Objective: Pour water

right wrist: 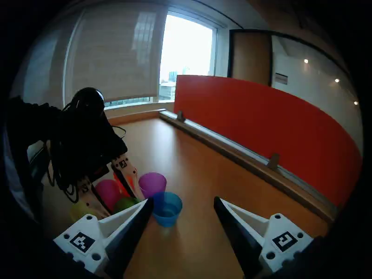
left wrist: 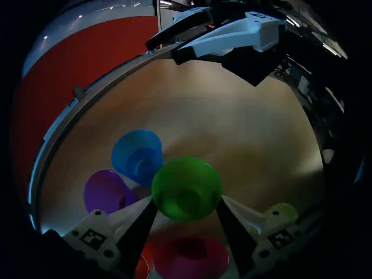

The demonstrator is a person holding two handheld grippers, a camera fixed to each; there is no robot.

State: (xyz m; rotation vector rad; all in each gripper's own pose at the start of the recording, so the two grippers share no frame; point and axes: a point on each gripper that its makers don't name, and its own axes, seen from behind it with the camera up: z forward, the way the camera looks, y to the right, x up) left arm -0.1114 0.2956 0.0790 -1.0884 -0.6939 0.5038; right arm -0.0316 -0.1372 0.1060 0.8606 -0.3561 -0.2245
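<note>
1. The left hand-held gripper pinches a green cup, mouth toward its camera and axis along the fingers, close by the blue cup and purple cup.
2. The right hand-held gripper is spread and empty; the blue cup sits just ahead, slightly left.
3. Wooden bench, red partition, bright window.

A pale wooden table runs back to a bright window, with a drawn roller blind to its left. A red partition lines the table's edge. Beyond it stands a brown wooden door, and small ceiling lights glow overhead.
</note>
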